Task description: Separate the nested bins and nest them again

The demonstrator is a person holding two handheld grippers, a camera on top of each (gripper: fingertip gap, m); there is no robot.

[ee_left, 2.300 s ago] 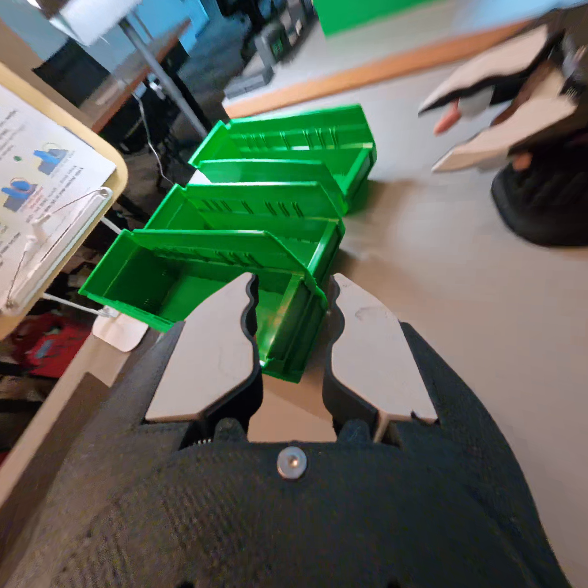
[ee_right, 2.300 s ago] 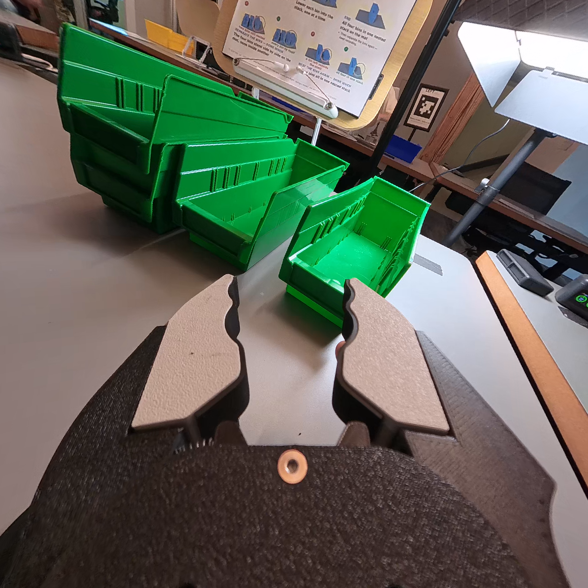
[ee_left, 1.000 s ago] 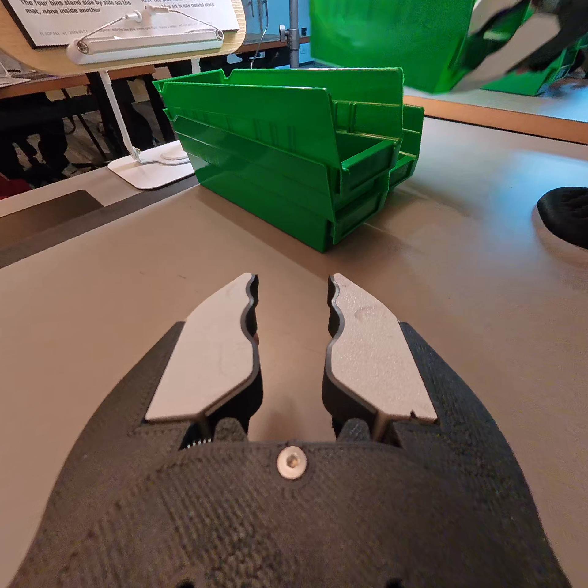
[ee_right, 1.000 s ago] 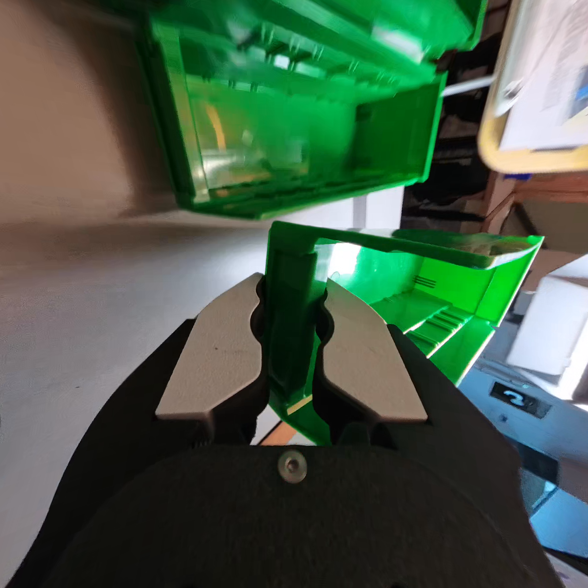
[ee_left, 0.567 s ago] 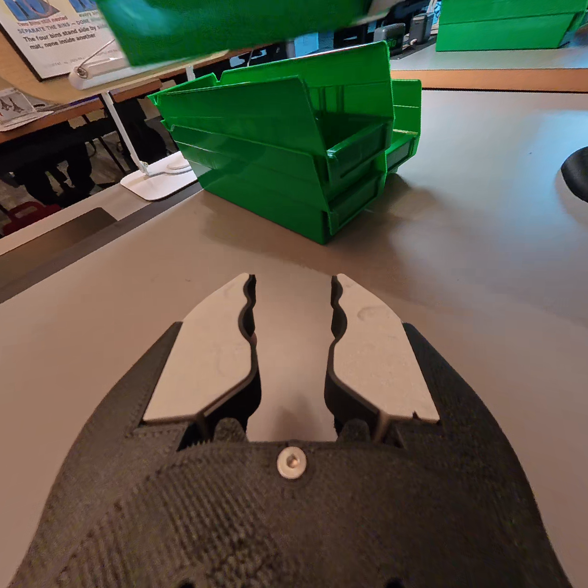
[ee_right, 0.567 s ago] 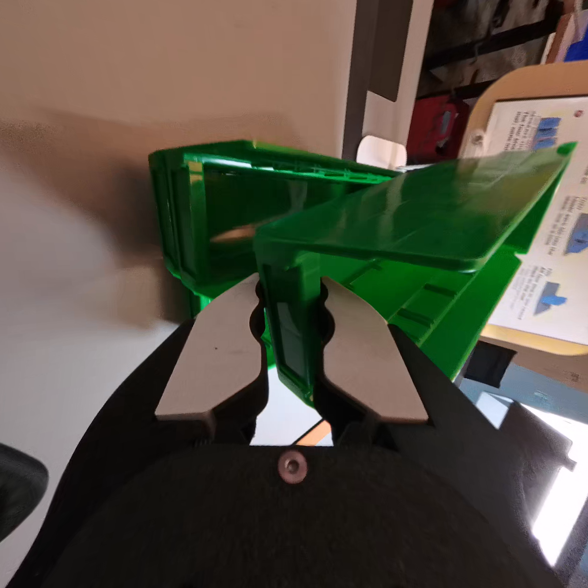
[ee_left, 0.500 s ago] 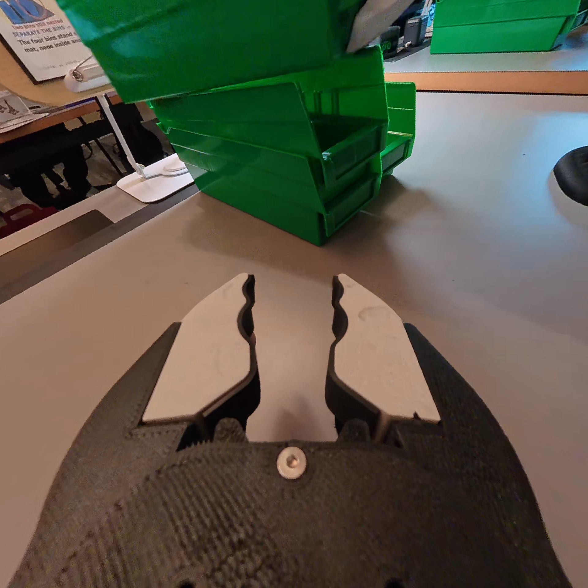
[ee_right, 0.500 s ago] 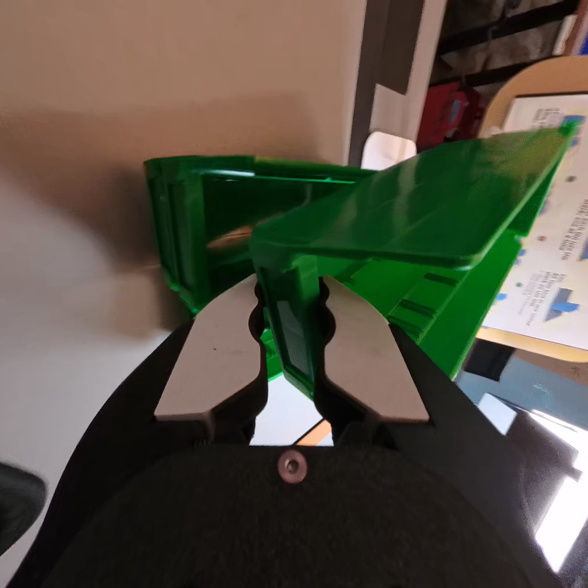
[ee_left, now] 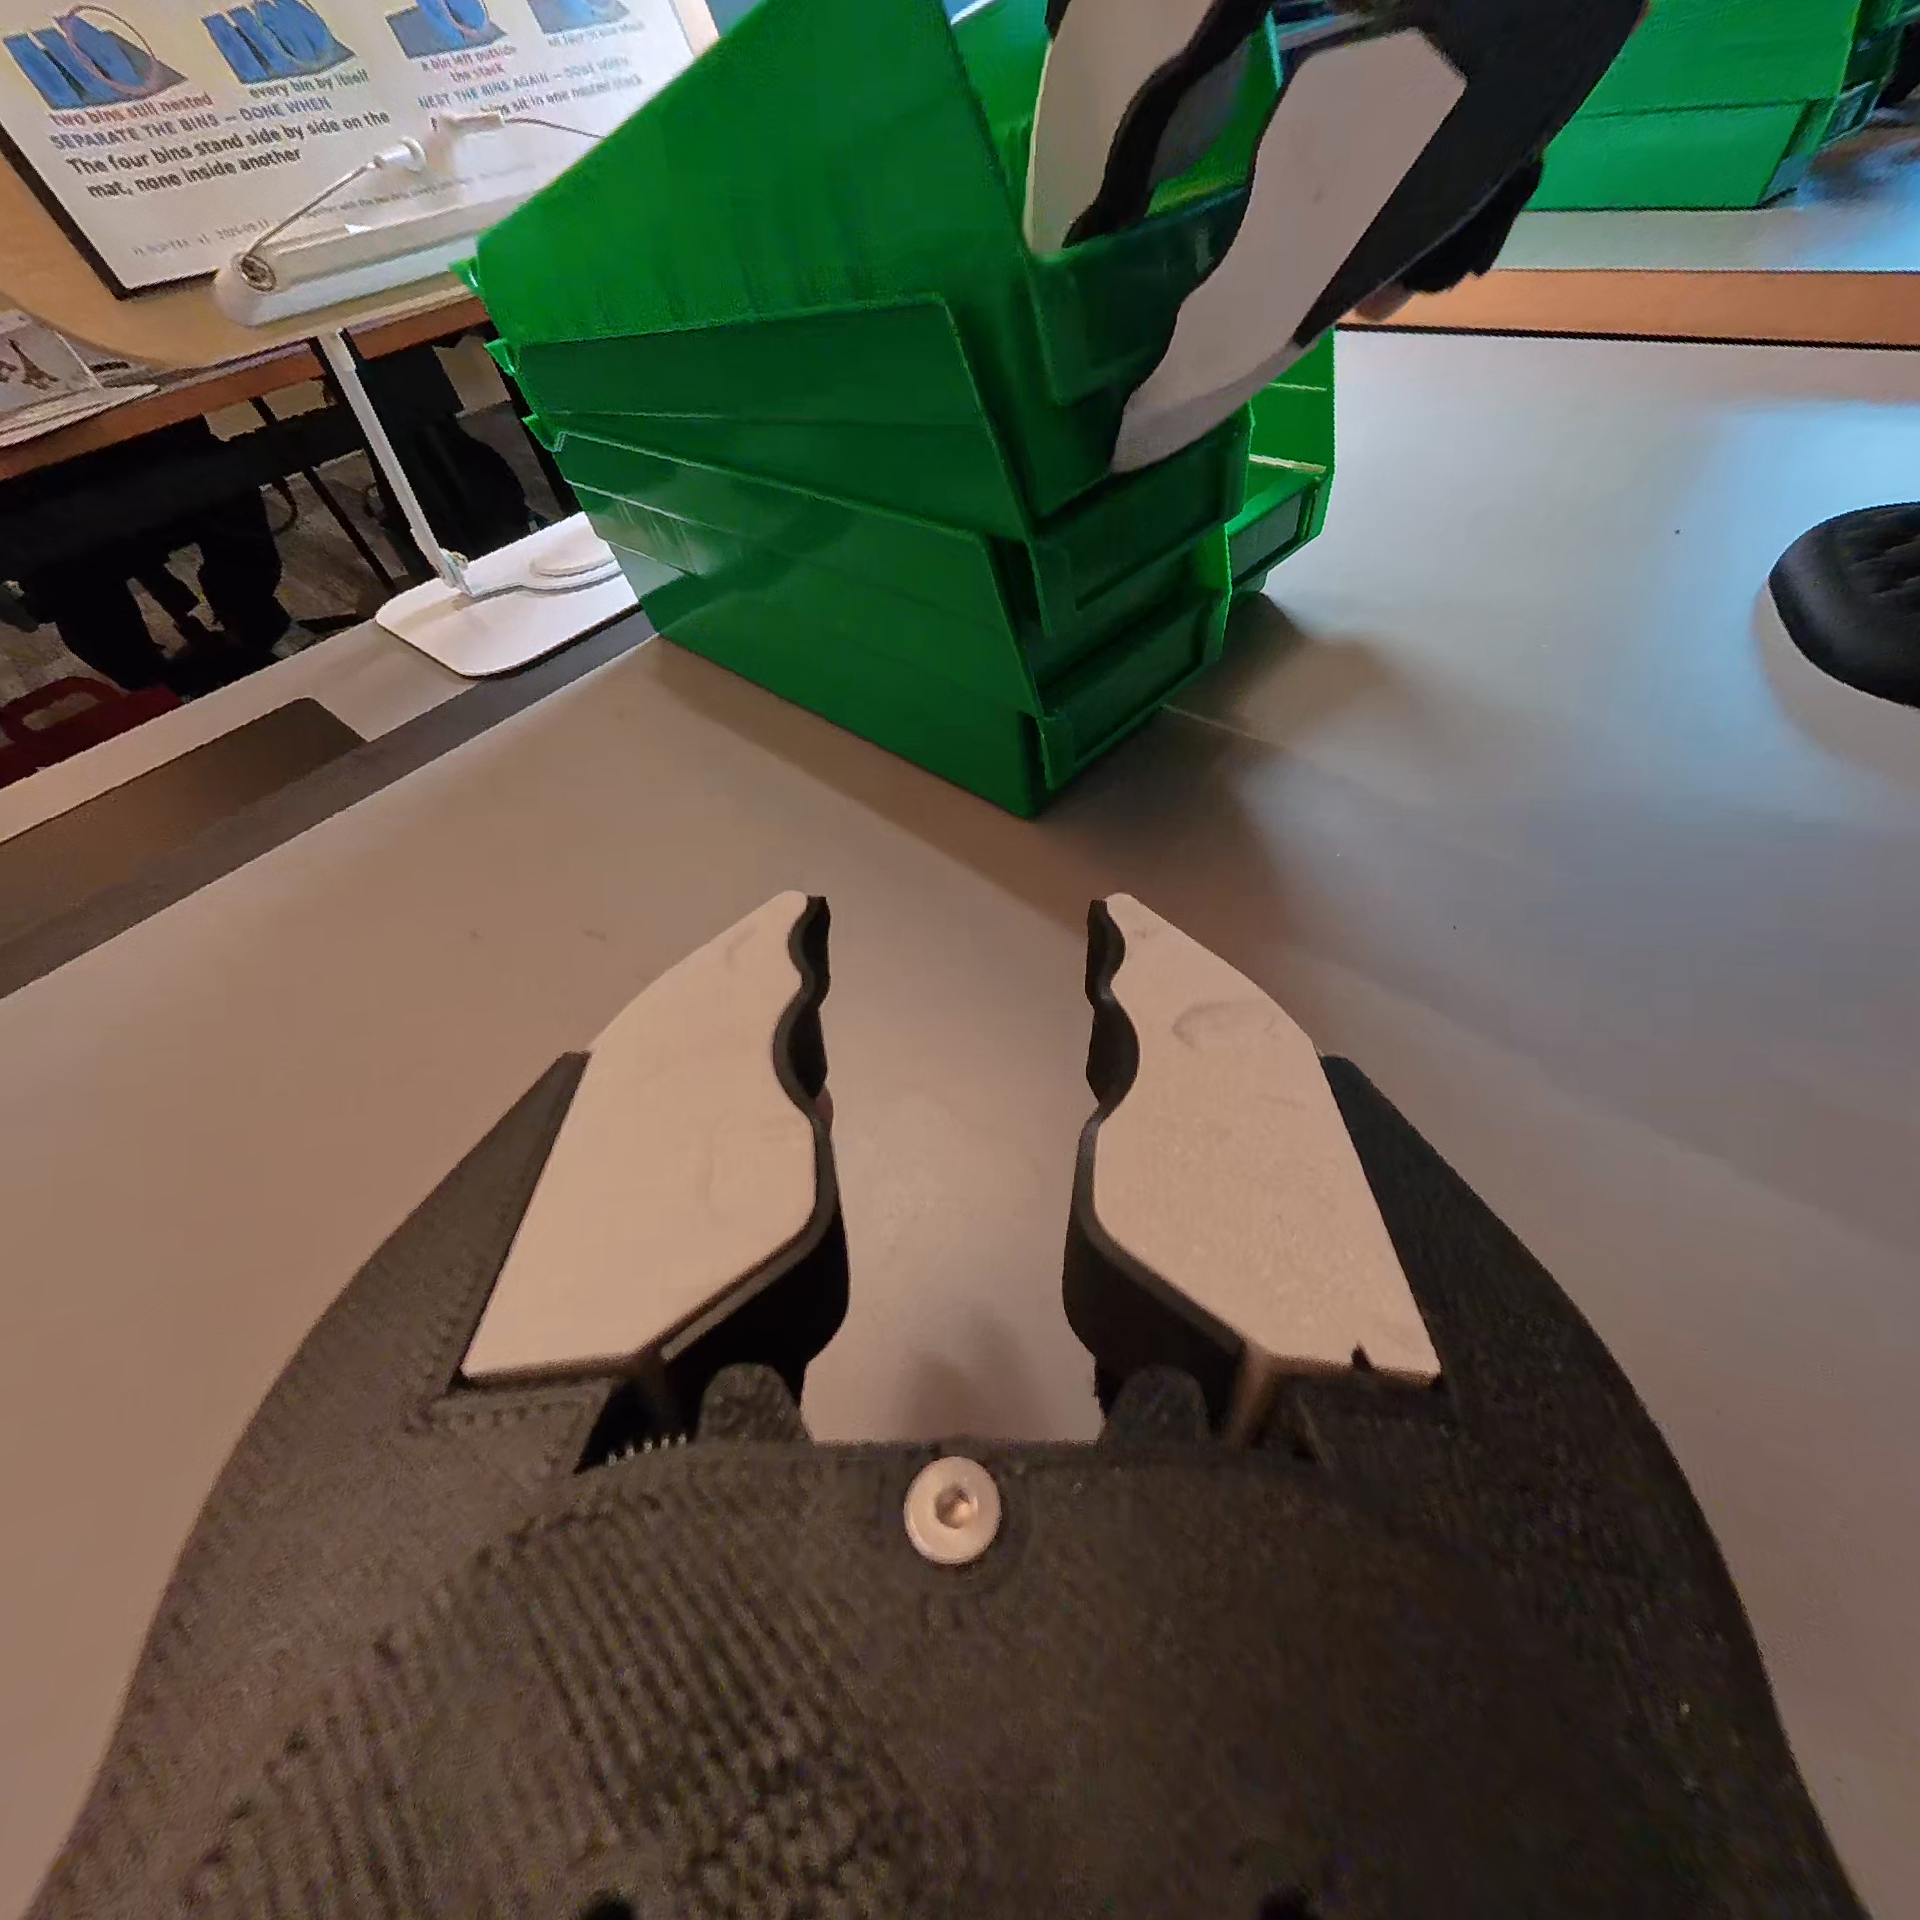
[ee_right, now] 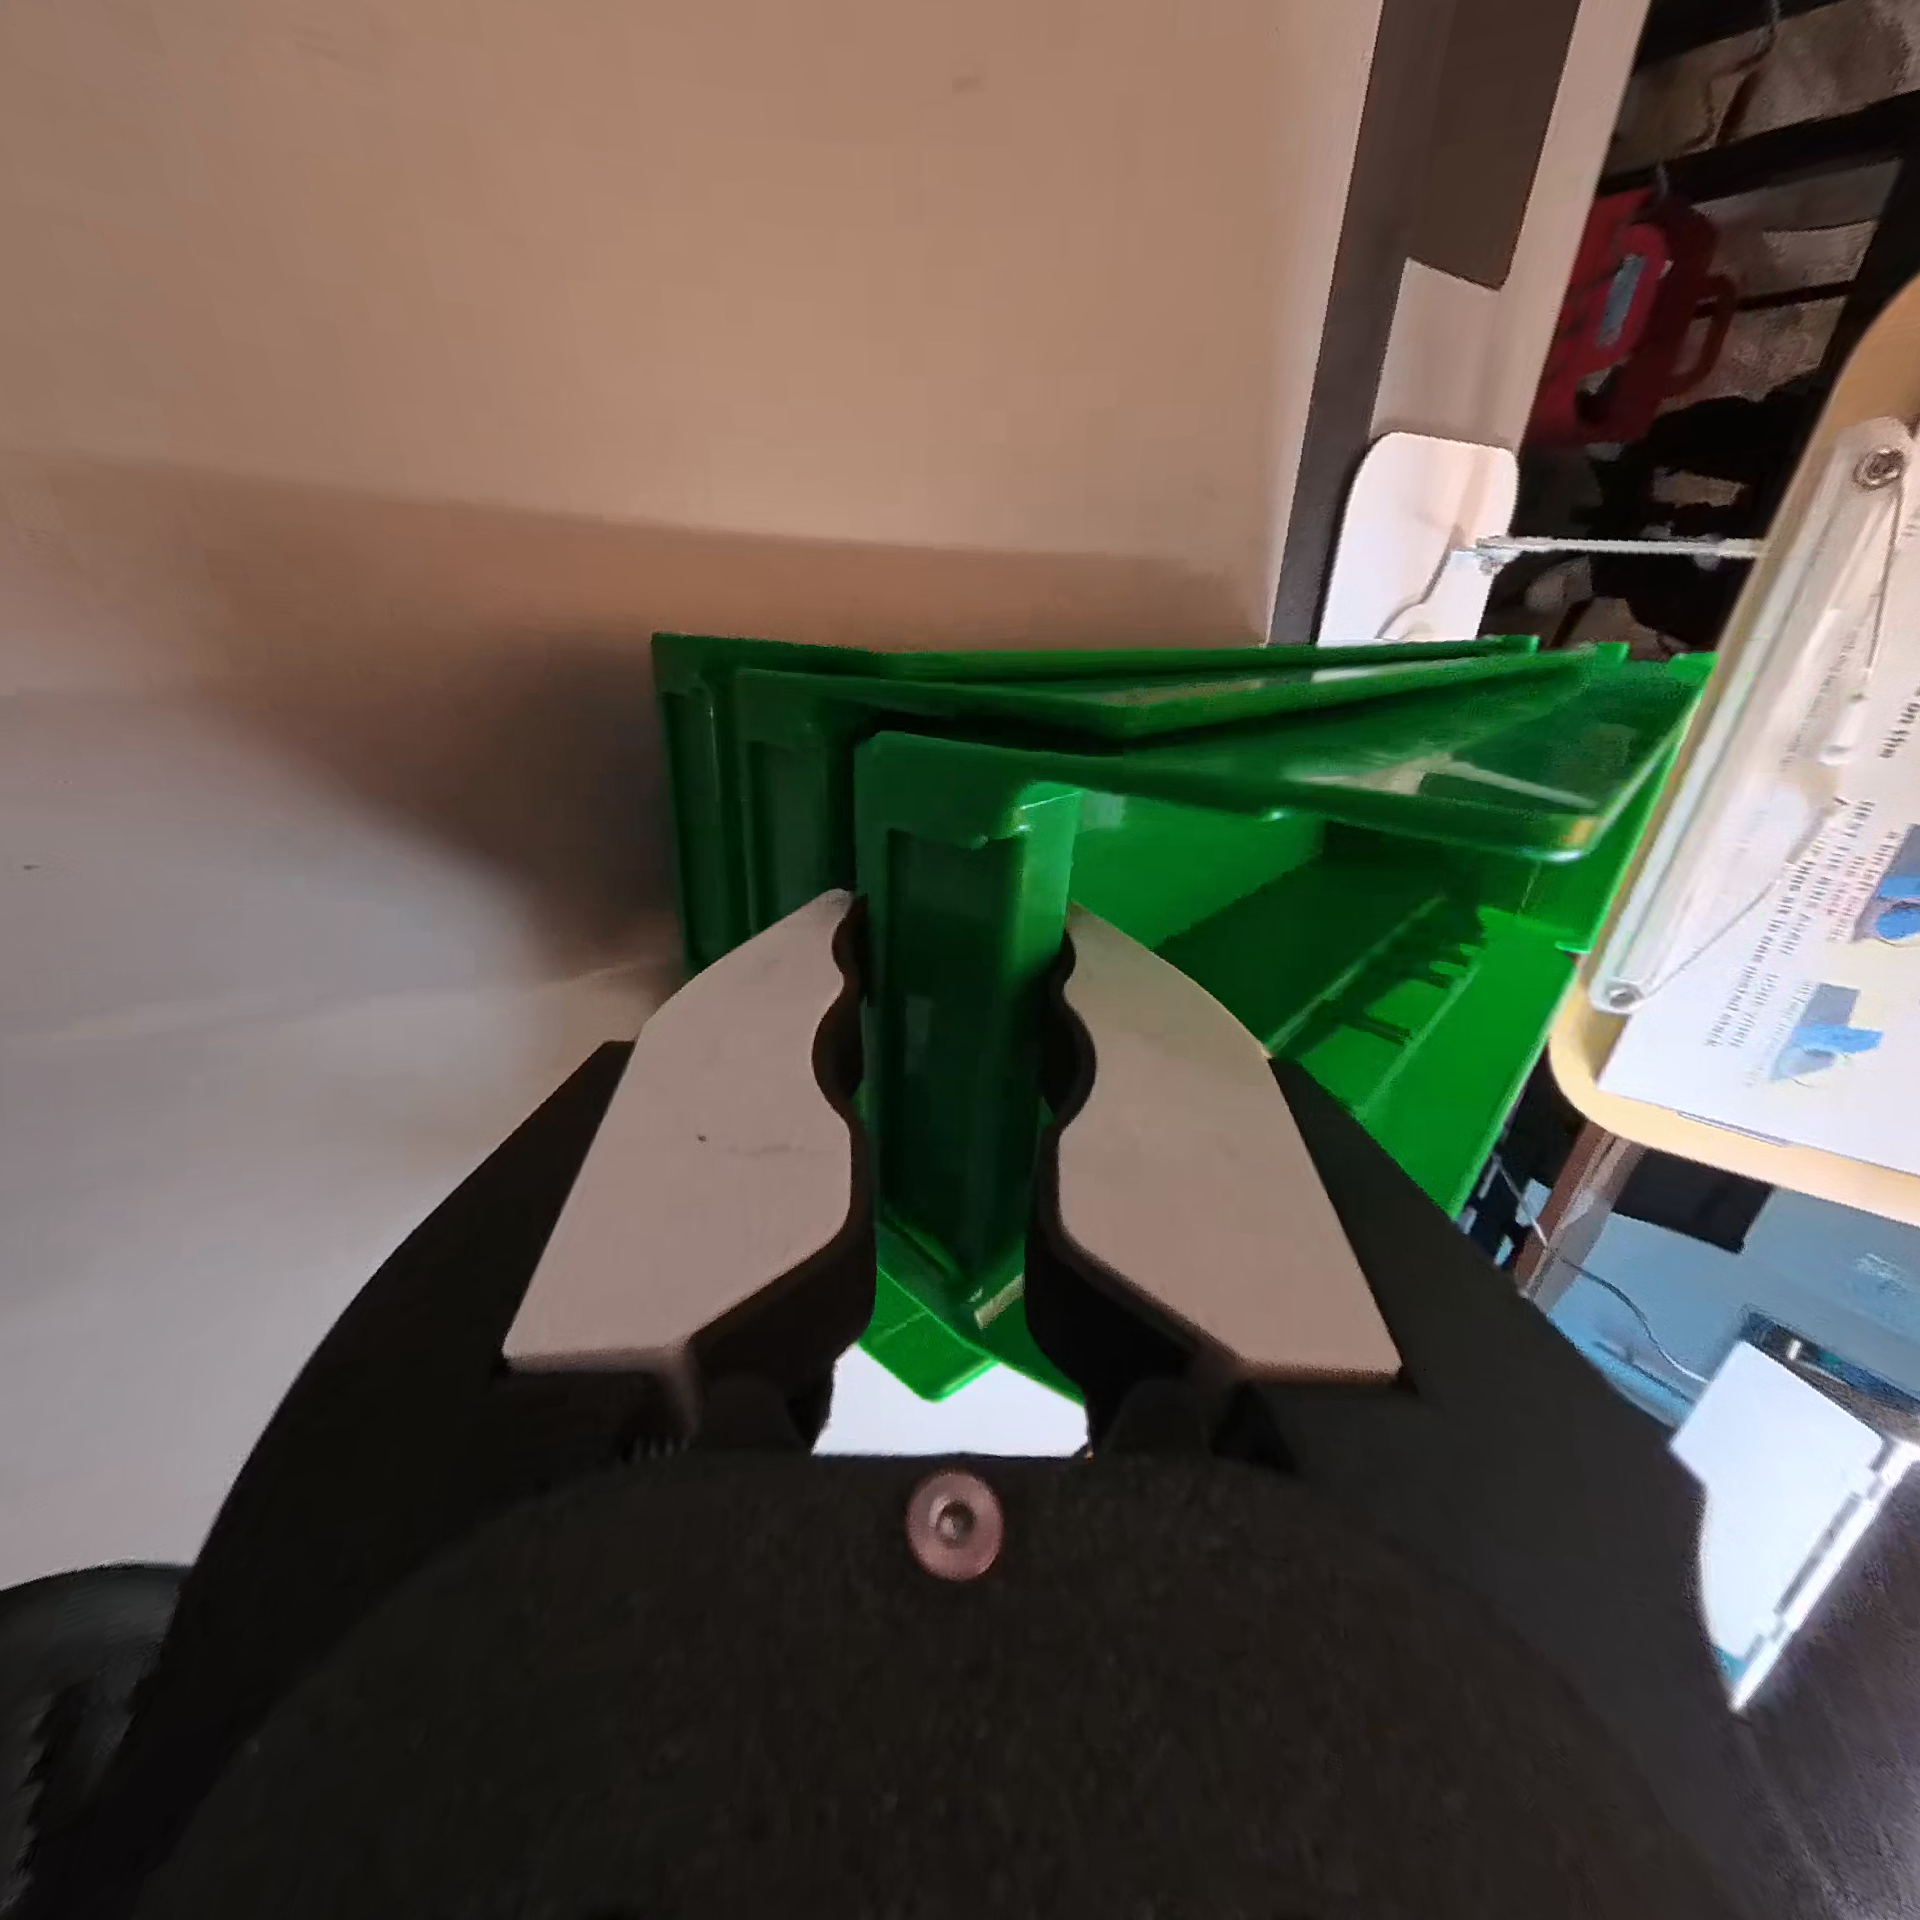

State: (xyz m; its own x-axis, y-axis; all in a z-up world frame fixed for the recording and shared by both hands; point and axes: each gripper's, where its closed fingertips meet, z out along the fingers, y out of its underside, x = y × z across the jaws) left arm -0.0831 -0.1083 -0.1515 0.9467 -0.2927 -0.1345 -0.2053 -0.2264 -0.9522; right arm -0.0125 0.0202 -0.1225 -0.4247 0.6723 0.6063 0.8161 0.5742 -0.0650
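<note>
1. Down onto the pile comes the small top bin [ee_left: 831, 197], which half a second ago hung higher above it; it now sits tipped in the mouth of the pile.
2. The right gripper [ee_right: 961, 997] is clamped tight on the front lip of that bin. The lip sticks out, so it makes a good handle.
3. From the left wrist view, its pale fingers [ee_left: 1278, 239] pinch the lip from above, so the bin can be lowered straight in.
4. The left gripper [ee_left: 956, 935] has its jaws apart and holds nothing. It waits low over the grey table [ee_left: 1507, 883], well apart from the bins, maybe to keep out of the way.
5. The green stack [ee_left: 914, 623] has bins sitting one inside another near the table's far edge, just beside a white stand [ee_left: 499, 613] that holds a picture sheet [ee_left: 260, 114].
6. I think the top bin must still be pushed down flat before the nesting is done.
</note>
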